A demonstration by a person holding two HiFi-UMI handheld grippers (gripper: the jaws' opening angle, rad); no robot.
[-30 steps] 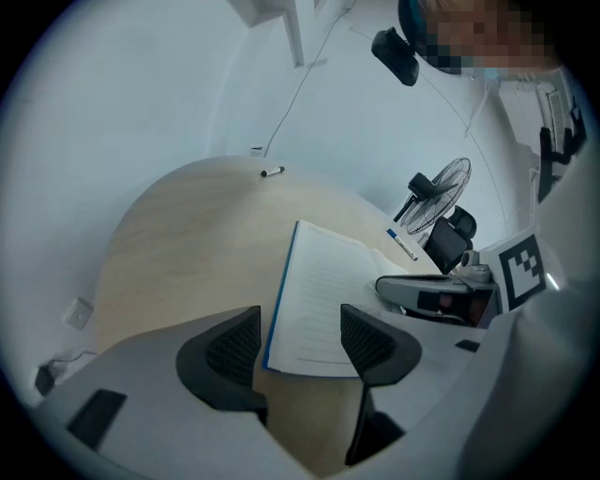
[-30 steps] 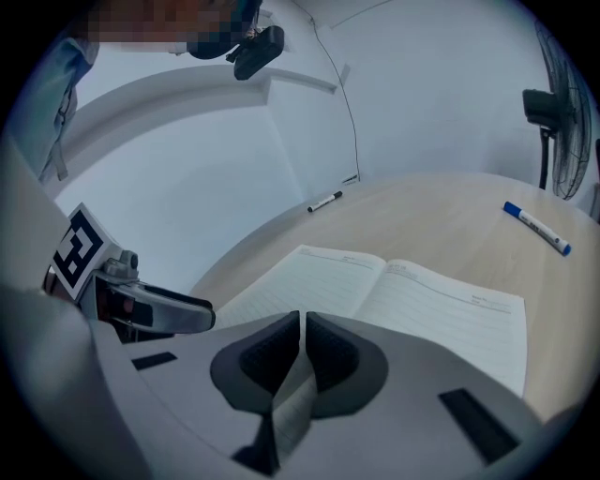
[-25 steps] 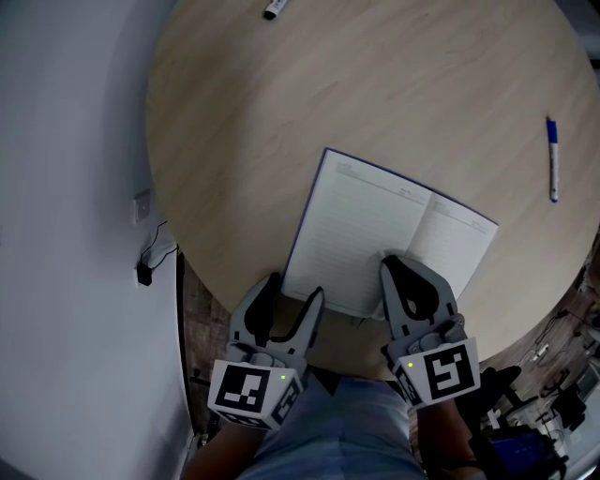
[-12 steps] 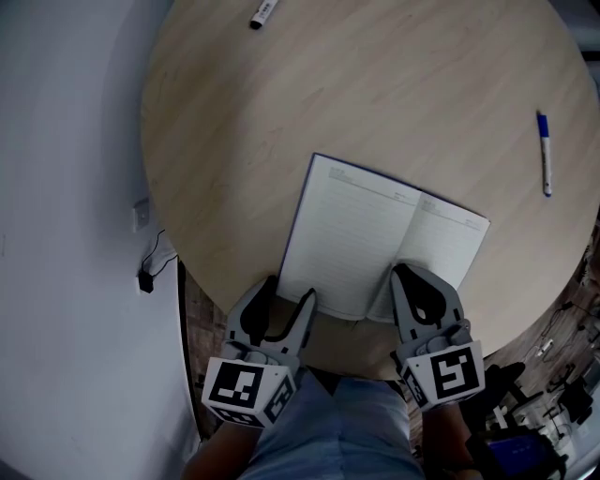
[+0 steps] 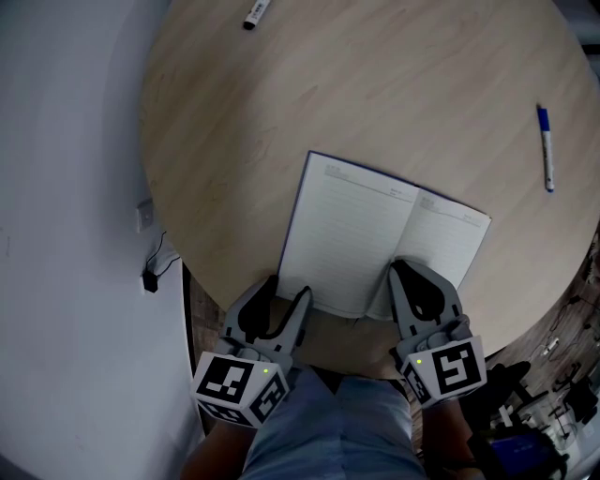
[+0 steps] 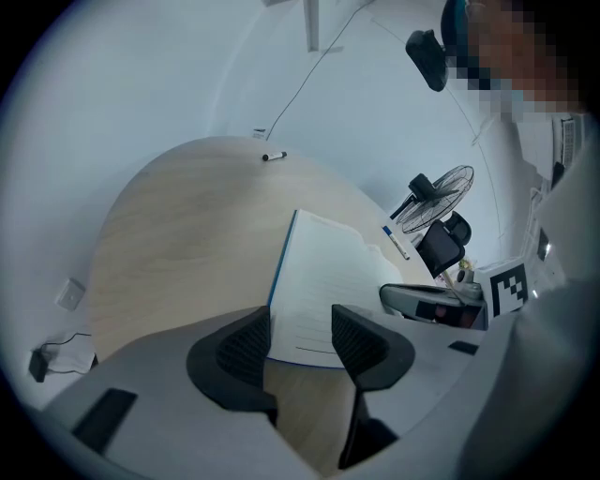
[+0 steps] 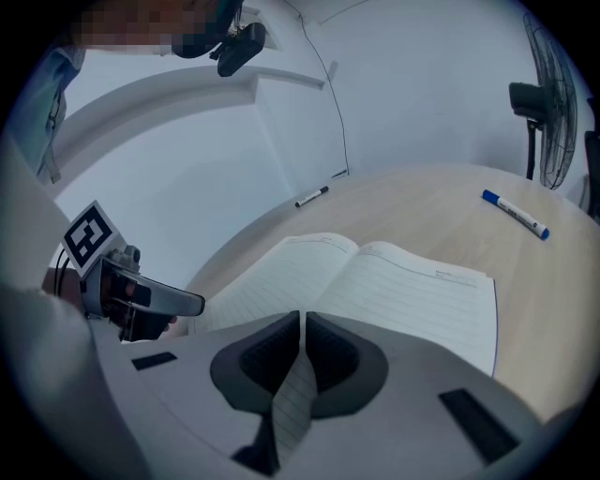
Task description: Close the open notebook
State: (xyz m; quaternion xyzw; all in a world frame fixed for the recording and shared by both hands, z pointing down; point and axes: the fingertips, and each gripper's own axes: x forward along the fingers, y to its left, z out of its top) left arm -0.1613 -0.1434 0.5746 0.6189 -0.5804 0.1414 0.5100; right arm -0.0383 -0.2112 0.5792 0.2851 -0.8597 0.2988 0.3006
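Open notebook (image 5: 375, 239) flat at table (image 5: 375, 84) near edge. At notebook's near edge, right gripper (image 5: 412, 272) clamped on page (image 7: 292, 398). At near left corner, left gripper (image 5: 288, 289) half-open, closing, corner between jaws, unpinched. Wide table beyond notebook; pen (image 5: 544, 150) well right.

I see a round, pale wood tabletop (image 5: 375, 94) carrying an open lined notebook (image 5: 356, 234) near my edge, a blue pen (image 5: 544, 147) well apart to its right, and a marker (image 5: 254, 12) at the far rim.
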